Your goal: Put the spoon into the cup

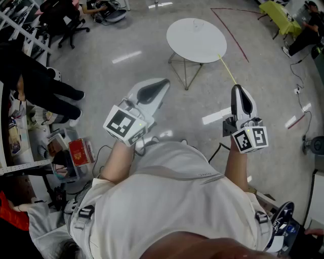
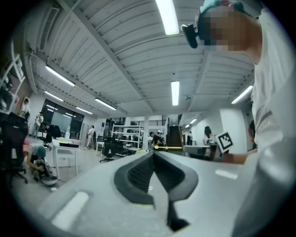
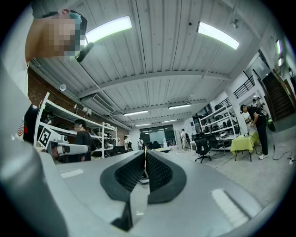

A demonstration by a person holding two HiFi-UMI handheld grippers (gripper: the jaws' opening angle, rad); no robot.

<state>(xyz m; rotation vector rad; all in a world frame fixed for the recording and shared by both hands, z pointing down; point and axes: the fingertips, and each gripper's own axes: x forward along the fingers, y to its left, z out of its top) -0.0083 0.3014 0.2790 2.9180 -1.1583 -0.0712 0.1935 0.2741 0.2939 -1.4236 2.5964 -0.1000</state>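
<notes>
My right gripper (image 1: pixel 237 89) is shut on a thin yellow spoon handle (image 1: pixel 226 68) that sticks out ahead of its tip toward the round white table (image 1: pixel 202 45). In the right gripper view the handle (image 3: pixel 145 159) shows as a narrow yellow line pinched between the dark pads of the right gripper (image 3: pixel 145 155). A small clear thing, perhaps the cup (image 1: pixel 196 23), stands at the table's far side. My left gripper (image 1: pixel 163 83) is held to the left, shut and holding nothing; the left gripper view shows its pads (image 2: pixel 138 173) meeting at the tip and the spoon (image 2: pixel 169 147) beyond.
Both grippers are held up over the bare grey floor, short of the table. A person in black (image 1: pixel 35 83) stands by a shelf at the left. Office chairs (image 1: pixel 66 20) are at the back left, a yellow-green table (image 1: pixel 281 15) at the back right. Red tape (image 1: pixel 233 33) runs across the floor.
</notes>
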